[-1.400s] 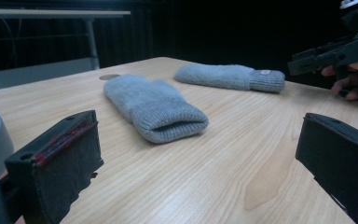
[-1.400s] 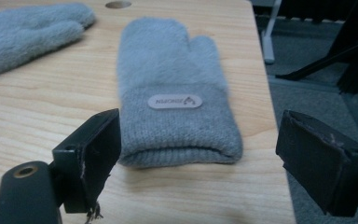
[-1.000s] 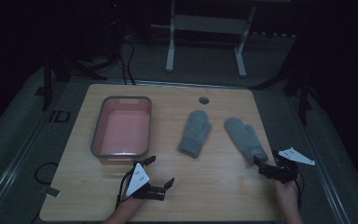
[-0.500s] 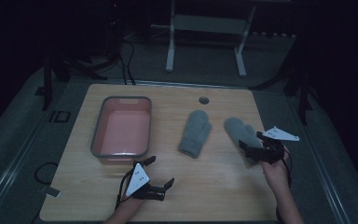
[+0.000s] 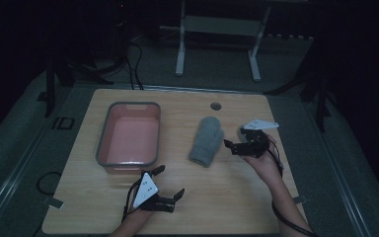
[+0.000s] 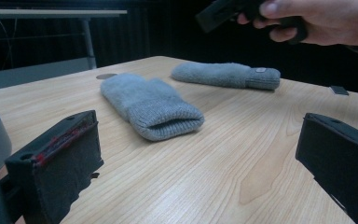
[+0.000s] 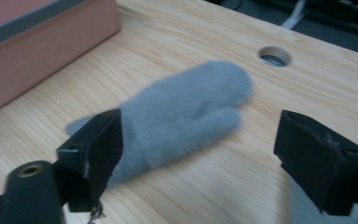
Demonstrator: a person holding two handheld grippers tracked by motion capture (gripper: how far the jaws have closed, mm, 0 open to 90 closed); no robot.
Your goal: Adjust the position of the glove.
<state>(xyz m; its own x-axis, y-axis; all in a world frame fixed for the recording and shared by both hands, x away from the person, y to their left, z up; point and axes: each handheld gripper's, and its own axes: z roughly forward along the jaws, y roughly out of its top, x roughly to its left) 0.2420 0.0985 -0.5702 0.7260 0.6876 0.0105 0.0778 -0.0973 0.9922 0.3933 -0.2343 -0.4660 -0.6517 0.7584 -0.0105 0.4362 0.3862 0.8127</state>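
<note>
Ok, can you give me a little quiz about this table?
1. True or false: the tub is empty.
2. How many mittens lie on the table? A one, B two, C three.
3. Fill in: the left gripper and right gripper are both ____.
Key: 1 true; 2 B; 3 open.

We see a wooden table [image 5: 227,197] with a round hole [image 5: 215,105] near its far edge. A pink tray [image 5: 128,139] with a grey rim sits at the left. Beyond the table stands a pale metal frame [image 5: 217,29] on the dark floor, with cables [image 5: 128,59] nearby.
</note>
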